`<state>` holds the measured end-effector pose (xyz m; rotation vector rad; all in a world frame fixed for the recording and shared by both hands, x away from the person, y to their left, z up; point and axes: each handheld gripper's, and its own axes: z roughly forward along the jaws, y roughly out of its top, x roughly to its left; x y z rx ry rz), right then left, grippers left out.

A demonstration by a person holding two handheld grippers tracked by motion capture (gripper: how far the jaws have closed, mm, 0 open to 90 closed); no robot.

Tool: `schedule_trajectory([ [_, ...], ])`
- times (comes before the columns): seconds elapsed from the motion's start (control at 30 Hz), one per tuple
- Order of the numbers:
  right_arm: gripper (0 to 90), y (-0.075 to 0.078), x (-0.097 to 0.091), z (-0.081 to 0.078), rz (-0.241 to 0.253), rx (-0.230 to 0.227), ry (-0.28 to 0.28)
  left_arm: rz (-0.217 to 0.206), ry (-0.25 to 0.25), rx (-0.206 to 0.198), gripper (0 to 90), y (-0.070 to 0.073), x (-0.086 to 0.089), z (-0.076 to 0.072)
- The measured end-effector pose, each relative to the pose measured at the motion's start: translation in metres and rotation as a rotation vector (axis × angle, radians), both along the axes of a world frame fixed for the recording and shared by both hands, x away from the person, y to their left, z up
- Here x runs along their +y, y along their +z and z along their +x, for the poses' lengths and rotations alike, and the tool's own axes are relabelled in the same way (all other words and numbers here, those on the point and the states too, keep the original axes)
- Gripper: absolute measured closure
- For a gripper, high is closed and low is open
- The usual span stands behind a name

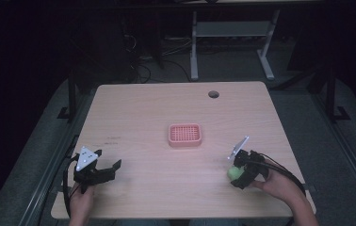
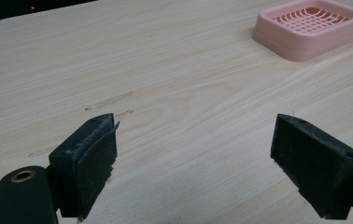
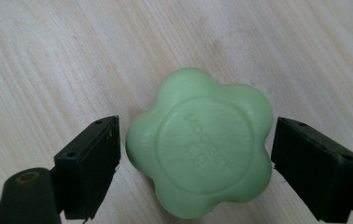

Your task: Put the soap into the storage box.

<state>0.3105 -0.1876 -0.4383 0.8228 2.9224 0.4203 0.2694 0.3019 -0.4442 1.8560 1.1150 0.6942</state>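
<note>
Dim surroundings framed a pale wood-grain table (image 1: pixel 166 108) seen from the high view. At the left, the left gripper (image 1: pixel 106 168) rested near the table's front edge with its jaws spread wide and nothing between them; its own view looked across bare wood toward the pink soap dish (image 2: pixel 311 25). At centre, that slatted dish (image 1: pixel 184 134) stood empty. At the right, the right gripper (image 1: pixel 242 172) was lowered over a green flower-shaped soap bar (image 3: pixel 201 144), which lay flat on the table between the jaws; narrow gaps showed on both sides, so the jaws bracketed it without yet gripping. By this evidence the work stood at its start: grasp, carry and placement in the dish all remained.
</note>
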Motion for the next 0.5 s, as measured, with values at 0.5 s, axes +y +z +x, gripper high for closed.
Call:
schedule_trajectory([
  [0.5,16.3,-0.0053,0.0041,0.0041,-0.029,0.015,-0.001,-0.001,0.001,-0.001,14.3,0.0000,0.0000,0.0001],
])
